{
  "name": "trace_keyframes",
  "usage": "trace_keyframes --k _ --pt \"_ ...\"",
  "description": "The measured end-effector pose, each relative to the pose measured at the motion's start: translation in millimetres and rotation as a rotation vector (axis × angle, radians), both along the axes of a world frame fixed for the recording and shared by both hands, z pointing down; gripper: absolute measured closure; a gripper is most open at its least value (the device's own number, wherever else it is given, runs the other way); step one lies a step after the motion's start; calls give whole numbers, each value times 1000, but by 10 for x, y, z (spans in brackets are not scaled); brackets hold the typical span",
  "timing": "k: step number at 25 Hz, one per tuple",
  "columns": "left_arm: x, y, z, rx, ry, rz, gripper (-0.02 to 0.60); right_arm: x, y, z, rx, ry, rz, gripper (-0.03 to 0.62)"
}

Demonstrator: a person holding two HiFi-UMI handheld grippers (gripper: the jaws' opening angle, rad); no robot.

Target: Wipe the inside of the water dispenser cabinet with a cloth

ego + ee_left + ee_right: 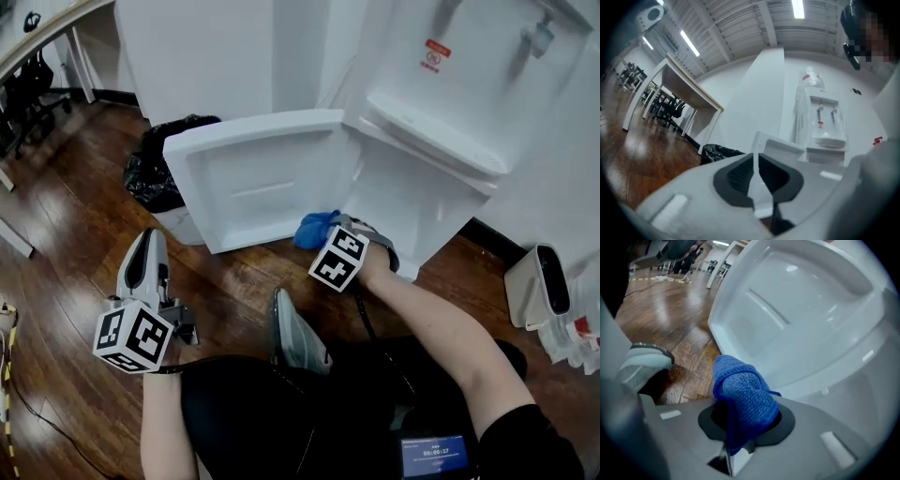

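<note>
The white water dispenser (469, 84) stands at the upper right, its lower cabinet (412, 202) open. The cabinet door (258, 178) is swung out to the left, inner face showing; it also fills the right gripper view (801, 310). My right gripper (328, 225) is shut on a bunched blue cloth (314, 228) at the cabinet's lower front corner, just above the floor. In its own view the blue cloth (745, 394) bulges out between the right gripper's (743, 416) pads. My left gripper (150, 246) hovers over the floor at lower left, shut and empty, its pads meeting in the left gripper view (757, 180).
A black rubbish bag (155, 169) sits left of the door. The person's grey shoe (298, 337) rests on the wooden floor between the grippers. A small white appliance (539, 286) stands at the right wall. Office chairs (28, 84) are at the far left.
</note>
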State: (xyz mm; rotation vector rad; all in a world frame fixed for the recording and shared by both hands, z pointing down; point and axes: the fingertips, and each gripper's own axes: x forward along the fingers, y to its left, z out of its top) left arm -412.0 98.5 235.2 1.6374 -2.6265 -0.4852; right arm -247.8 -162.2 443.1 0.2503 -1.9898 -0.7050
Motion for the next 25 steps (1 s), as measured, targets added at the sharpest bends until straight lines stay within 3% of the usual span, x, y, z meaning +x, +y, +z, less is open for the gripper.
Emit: trace_keyframes --k 2,4,6,9,12,15,18,21,23,25 --pt "19 -1 14 -22 -5 -3 551 43 -46 -230 -89 -137 84 513" --pt "31 -17 22 -40 -11 -1 552 63 -152 -614 -178 -335 195 514" --pt "39 -37 27 -50 -15 4 552 87 -265 -1088 -209 -536 276 514" --pt "60 -71 38 -64 -20 17 552 127 -305 -1757 -116 -741 286 514" --pt "97 -97 41 -75 -27 37 552 178 -241 -2310 58 -877 250 514" --pt "131 -114 36 -75 -33 52 552 196 -152 -2603 208 -941 209 514" --pt "154 -143 35 -79 -41 66 552 174 -111 -2610 233 -952 184 514" --pt "217 -181 -13 -83 -59 85 552 189 -92 -2534 150 -987 163 514" --pt "415 -227 -200 -79 -102 118 552 216 -36 -2416 -26 -1026 115 514" --pt "758 -325 -491 -67 -203 188 552 299 95 -2302 -268 -1036 33 514"
